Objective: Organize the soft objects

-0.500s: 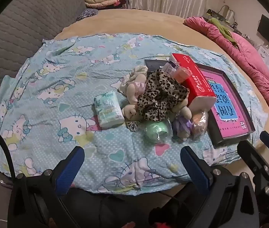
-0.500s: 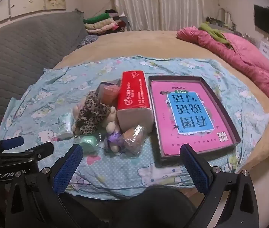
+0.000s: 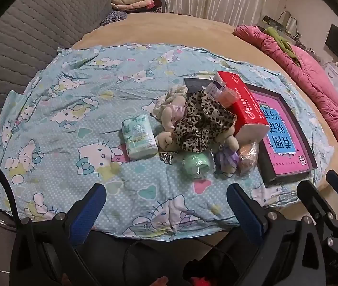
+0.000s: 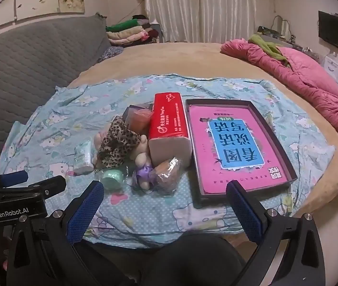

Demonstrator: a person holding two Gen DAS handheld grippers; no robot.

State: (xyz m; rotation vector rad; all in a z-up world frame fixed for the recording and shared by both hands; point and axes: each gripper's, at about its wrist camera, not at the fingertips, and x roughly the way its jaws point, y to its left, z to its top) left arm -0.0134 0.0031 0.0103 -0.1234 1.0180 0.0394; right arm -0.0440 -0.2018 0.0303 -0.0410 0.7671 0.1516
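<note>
The leopard-print cloth (image 3: pixel 202 124) is covering most of the plush toy (image 3: pixel 169 128) beneath it, and the red tissue pack (image 4: pixel 169 124) is hiding the dark box (image 3: pixel 196 83) behind.

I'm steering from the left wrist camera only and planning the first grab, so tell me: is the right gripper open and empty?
Observer: Yes. The right gripper has its blue pads wide apart with nothing between them.
Operator: The red tissue pack blocks the tray's far end for me. Anything soft in there?
Observer: No. All four walls of the tray show, and it holds only the pink book.
Operator: What is the right gripper aimed at?
Observer: The wrapped brownish item at the pile's near edge lies straight ahead between its pads.
</note>
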